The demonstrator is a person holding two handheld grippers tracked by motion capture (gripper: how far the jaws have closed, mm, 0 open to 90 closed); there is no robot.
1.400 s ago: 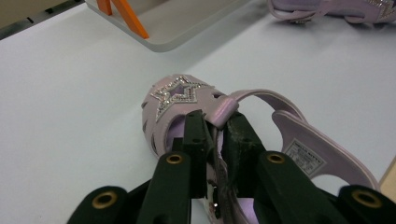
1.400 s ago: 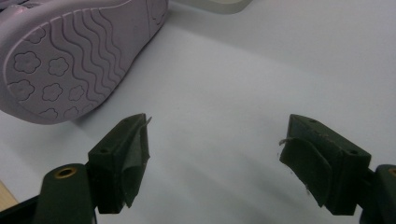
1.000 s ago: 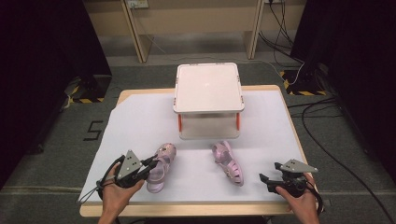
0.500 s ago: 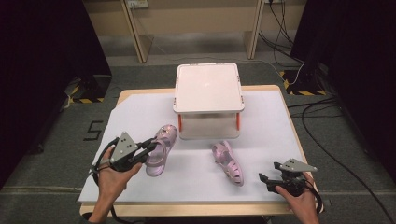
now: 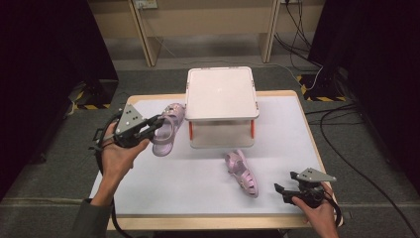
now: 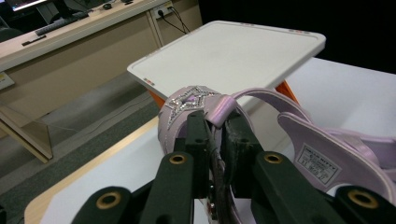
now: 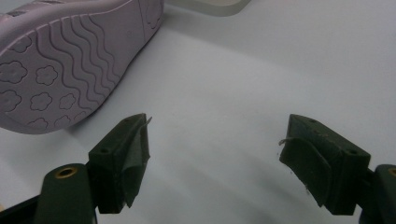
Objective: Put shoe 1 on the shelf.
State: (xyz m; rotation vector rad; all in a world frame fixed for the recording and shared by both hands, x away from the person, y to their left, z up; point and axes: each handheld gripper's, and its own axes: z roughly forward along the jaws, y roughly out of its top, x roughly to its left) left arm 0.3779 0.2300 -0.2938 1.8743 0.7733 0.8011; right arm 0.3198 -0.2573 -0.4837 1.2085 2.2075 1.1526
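My left gripper (image 5: 157,123) is shut on the back strap of a pale pink sandal (image 5: 168,130) and holds it in the air, left of a white stand (image 5: 221,91) with orange legs. In the left gripper view the jaws pinch the strap just below the sandal's glittery star (image 6: 189,100), with the insole (image 6: 322,154) hanging to the right. A second pink sandal (image 5: 241,173) lies on its side on the white table top (image 5: 188,188). My right gripper (image 5: 278,189) rests open to the right of it, and its wavy sole (image 7: 70,51) lies beyond the left jaw.
The white stand's flat top (image 6: 233,51) sits at the table's far middle. Wooden table edges frame the white sheet. Beyond the table are a wooden bench (image 5: 208,20), cables (image 5: 337,114) on grey floor and dark curtains either side.
My left gripper has risen with the sandal and carried it from the front left toward the far left, beside the stand. The right gripper and the second sandal have stayed put.
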